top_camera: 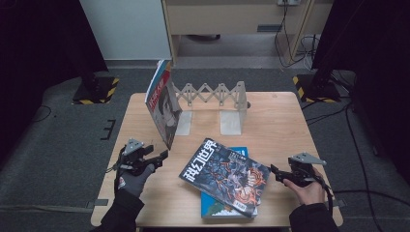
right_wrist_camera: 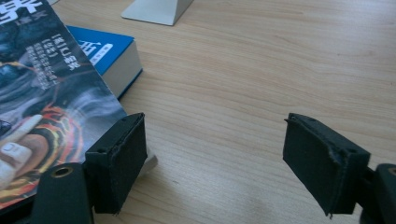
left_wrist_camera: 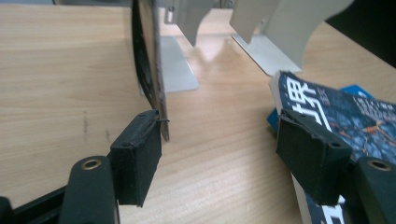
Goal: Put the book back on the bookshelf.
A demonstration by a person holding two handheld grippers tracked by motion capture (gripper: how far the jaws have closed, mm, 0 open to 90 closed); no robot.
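One red-covered magazine (top_camera: pixel 163 108) already stands at the metal folding bookend rack (top_camera: pixel 212 104) — my left hand-held gripper (top_camera: pixel 163 155) and right hand-held gripper (top_camera: pixel 274 172) are released, the dark illustrated magazine (top_camera: pixel 226 175) and blue book (top_camera: pixel 240 153) remain on the desk (top_camera: pixel 280 125).

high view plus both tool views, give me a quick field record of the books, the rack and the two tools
upright magazine: stands on edge, leaning at the left end of the rack
rack: pale metal expanding bookend at the table's far middle
dark magazine: lies flat on top of the blue book
blue book: flat on the table, partly covered
left tool: open, one pad beside the upright magazine's near edge
right tool: open, at the dark magazine's right corner, gripping nothing
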